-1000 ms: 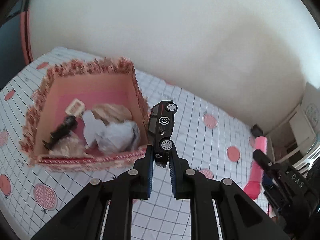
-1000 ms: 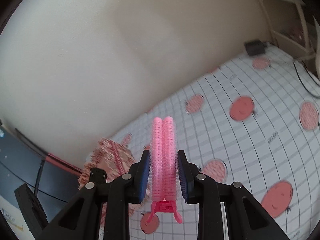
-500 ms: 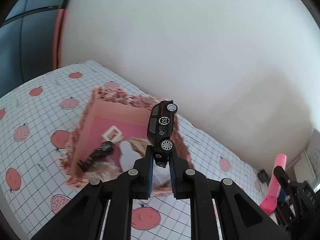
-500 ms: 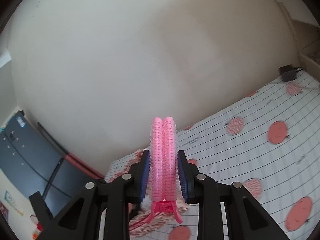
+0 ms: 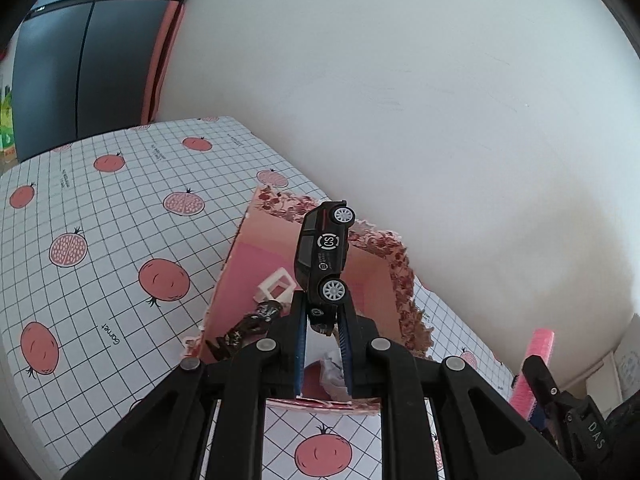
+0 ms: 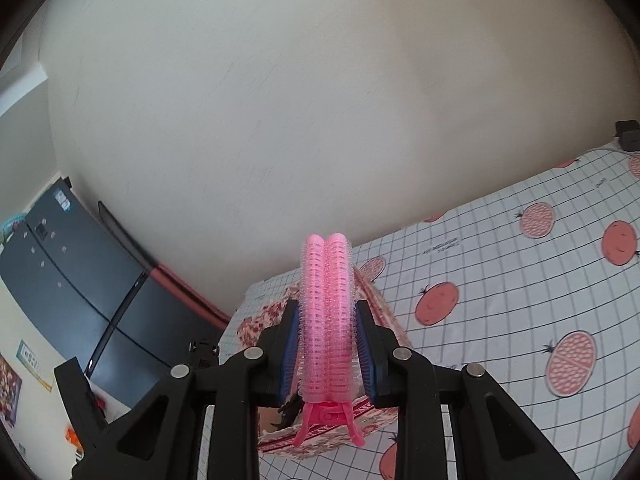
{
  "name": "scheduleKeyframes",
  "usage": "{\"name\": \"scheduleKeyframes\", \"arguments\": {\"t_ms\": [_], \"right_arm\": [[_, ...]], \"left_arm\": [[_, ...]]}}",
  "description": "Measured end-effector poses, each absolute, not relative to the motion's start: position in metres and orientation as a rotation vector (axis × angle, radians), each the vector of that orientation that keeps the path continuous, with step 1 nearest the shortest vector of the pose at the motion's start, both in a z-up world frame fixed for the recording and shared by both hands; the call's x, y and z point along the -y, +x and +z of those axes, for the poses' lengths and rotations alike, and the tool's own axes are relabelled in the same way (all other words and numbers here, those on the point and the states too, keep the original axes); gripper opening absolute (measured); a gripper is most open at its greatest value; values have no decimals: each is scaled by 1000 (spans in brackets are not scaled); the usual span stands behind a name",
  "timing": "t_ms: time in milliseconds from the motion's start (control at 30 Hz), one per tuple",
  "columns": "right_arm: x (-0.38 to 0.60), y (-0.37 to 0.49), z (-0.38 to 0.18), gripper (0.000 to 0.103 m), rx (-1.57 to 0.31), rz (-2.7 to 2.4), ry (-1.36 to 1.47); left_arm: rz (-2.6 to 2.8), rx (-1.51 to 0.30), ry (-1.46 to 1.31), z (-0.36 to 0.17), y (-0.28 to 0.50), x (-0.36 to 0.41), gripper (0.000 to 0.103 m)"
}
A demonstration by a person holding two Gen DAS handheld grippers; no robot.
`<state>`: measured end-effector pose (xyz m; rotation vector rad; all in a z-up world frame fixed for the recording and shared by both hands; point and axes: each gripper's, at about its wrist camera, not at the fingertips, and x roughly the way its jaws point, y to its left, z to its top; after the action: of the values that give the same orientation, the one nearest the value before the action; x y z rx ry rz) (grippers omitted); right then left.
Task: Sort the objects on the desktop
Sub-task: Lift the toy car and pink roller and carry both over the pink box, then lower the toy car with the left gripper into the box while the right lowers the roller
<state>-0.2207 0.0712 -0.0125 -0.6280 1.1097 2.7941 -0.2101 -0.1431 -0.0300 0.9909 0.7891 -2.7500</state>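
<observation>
My left gripper [image 5: 323, 312] is shut on a black toy car [image 5: 323, 251], gripped at its lower end so the car stands on end above the pink floral box [image 5: 396, 272]. Inside the box lie a white square piece [image 5: 275, 285], a dark figure [image 5: 244, 328] and crumpled white paper [image 5: 334, 368]. My right gripper [image 6: 326, 320] is shut on a pink hair-roller clip [image 6: 326, 300], upright between the pads, with the same box [image 6: 380, 308] just behind and below it. The right gripper with the pink clip [image 5: 538, 360] shows at the left view's right edge.
The table wears a white grid cloth with red fruit prints [image 5: 120, 208]. A cream wall [image 5: 400, 100] runs close behind the box. A dark cabinet [image 5: 80, 60] stands at the far left. A black adapter [image 6: 627, 140] sits on the far right table edge.
Both grippers swung sideways with their loads. In the left view the box moved from the left to directly under the car; in the right view the box came in behind the clip.
</observation>
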Motion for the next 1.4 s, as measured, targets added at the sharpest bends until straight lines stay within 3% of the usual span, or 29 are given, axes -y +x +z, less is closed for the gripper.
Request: {"name": "scheduleKeyframes", "arguments": {"t_ms": [700, 1400], "right_arm": [[-22, -257, -24, 29, -986, 2842, -701], [-9, -284, -58, 29, -892, 2762, -794]], "left_arm": [[-2707, -880, 976, -44, -210, 186, 15], [-2657, -904, 1247, -86, -236, 175, 15]]}}
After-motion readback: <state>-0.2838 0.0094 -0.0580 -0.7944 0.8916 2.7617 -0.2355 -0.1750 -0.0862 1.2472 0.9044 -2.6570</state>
